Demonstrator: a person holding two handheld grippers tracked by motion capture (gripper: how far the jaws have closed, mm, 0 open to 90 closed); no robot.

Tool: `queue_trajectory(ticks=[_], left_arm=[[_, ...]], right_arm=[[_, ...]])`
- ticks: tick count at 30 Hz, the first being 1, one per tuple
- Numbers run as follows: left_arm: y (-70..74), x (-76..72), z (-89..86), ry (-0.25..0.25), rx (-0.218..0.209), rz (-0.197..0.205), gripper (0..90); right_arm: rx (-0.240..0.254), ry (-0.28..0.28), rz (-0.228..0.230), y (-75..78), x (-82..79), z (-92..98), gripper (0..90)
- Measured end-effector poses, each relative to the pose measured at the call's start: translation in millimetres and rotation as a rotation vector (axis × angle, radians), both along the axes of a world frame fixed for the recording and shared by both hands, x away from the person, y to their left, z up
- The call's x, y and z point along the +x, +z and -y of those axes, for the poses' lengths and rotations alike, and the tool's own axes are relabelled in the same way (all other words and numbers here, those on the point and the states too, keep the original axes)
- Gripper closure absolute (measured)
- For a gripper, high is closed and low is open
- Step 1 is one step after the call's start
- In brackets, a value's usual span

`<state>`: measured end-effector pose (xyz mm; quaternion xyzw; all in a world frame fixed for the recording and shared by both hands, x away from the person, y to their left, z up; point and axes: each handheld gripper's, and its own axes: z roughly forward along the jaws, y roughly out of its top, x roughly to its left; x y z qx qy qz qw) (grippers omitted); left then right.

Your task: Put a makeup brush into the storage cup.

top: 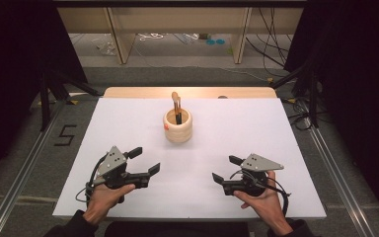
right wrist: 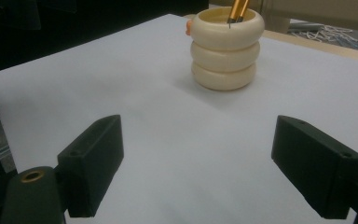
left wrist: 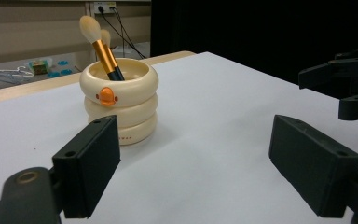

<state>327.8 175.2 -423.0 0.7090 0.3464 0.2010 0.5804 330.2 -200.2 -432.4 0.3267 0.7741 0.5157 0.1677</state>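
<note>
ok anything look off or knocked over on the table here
Nothing stands out. The cream ringed holder stands upright on the white table, with the two makeup brushes leaning inside it, bristles up. No spill or damage shows. The left gripper and right gripper are open, apart from it.

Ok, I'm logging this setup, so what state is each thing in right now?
left gripper: open, holding nothing, resting low over the table.
right gripper: open, holding nothing.
brush holder: upright on the white table, untouched.
makeup brushes: standing in the holder, bristles up, leaning.
</note>
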Motion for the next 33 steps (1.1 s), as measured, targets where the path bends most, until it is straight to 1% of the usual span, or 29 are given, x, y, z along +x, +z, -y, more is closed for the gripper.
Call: queue_trajectory(ticks=[2,3,4,5,7,9,12,13,14,16,18,20,21,22,23,28,29,33], left_arm=[[-0.1,-0.7,-1.2,-0.005,0.005,0.007,16.1],[-1.3,-3.2,-2.3,-0.003,0.005,0.003,16.1],[-1.7,-3.4,-2.9,-0.008,0.009,0.008,16.2],[-1.7,-3.4,-2.9,-0.008,0.009,0.008,16.1],[-4.4,-7.7,-3.5,0.011,-0.004,-0.007,16.1],[-6.5,-9.7,-3.8,0.006,-0.001,-0.006,16.1],[-8.2,-11.5,-4.0,0.005,0.012,-0.001,16.1],[-9.2,-12.0,-4.8,-0.002,0.03,0.007,16.1],[-10.2,-12.9,-4.6,0.003,0.03,0.004,16.2],[-12.1,-13.8,-4.1,0.004,0.024,-0.008,16.2],[-12.6,-13.9,-4.6,0.003,0.029,-0.005,16.2],[-13.5,-14.4,-5.8,0.014,0.032,-0.005,16.2],[-14.5,-14.6,-6.0,0.015,0.035,-0.004,16.3],[-15.5,-14.9,-5.9,0.015,0.037,-0.007,16.3],[-15.8,-15.0,-5.8,0.016,0.039,-0.008,16.2],[-15.6,-14.4,-6.6,0.009,0.036,0.003,16.3],[-15.0,-15.2,-6.9,0.014,0.043,-0.002,16.3],[-15.1,-15.7,-6.7,0.018,0.039,-0.004,16.3]], right_arm=[[-0.001,-0.003,0.007,0.3,-0.1,0.6,17.3],[0.001,-0.004,0.013,0.4,0.2,0.8,17.2],[0.009,-0.004,0.013,0.1,0.3,0.3,17.2],[0.003,-0.002,0.01,0.6,0.0,0.7,17.2],[0.005,-0.006,0.013,0.8,-0.1,0.8,17.1],[0.012,-0.012,0.014,1.3,-0.5,0.8,17.1],[0.014,-0.013,0.017,1.1,-0.3,0.7,17.1],[0.011,-0.011,0.014,1.1,-0.4,0.7,17.1],[0.009,-0.012,0.016,1.0,-0.3,0.6,17.1],[0.009,-0.006,0.015,1.0,-0.3,0.4,17.1],[0.007,-0.004,0.015,0.9,-0.1,0.4,17.1],[0.007,-0.005,0.014,1.1,-0.3,0.4,17.1],[0.018,-0.004,0.021,0.3,0.2,-0.1,17.1],[0.007,-0.003,0.015,0.9,-0.1,0.5,17.2],[0.009,-0.003,0.015,0.8,0.0,0.4,17.2],[0.008,-0.002,0.014,0.7,0.0,0.4,17.2],[0.008,-0.003,0.015,0.8,0.1,0.4,17.2],[0.008,-0.004,0.015,0.7,0.2,0.4,17.2]])
